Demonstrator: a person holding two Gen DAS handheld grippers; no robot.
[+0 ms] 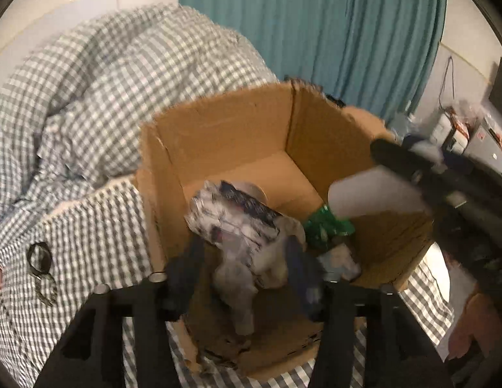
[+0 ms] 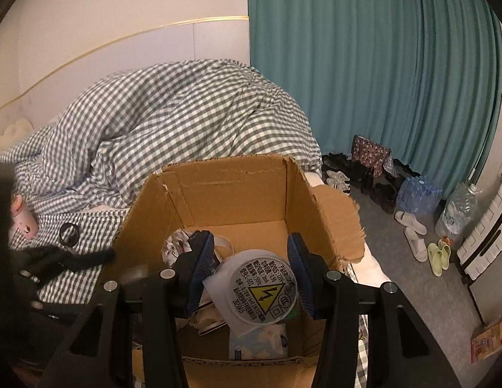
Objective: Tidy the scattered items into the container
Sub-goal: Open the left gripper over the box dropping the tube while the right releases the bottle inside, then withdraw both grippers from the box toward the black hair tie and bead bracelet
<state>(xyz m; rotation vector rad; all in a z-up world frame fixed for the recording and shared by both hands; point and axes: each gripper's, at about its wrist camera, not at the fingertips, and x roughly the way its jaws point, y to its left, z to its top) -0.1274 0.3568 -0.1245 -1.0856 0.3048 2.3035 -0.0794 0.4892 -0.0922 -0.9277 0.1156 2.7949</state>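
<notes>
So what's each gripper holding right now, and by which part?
The right gripper clamps a white round device across its labelled end, over the cardboard box. The left gripper is open, with a crumpled cloth loose between its fingers.

A bed (image 2: 283, 152) under a rumpled grey-checked duvet (image 2: 173, 119) stands against a white wall (image 2: 121, 6), beside teal curtains (image 2: 364, 64) and grey floor (image 2: 390, 242).
</notes>
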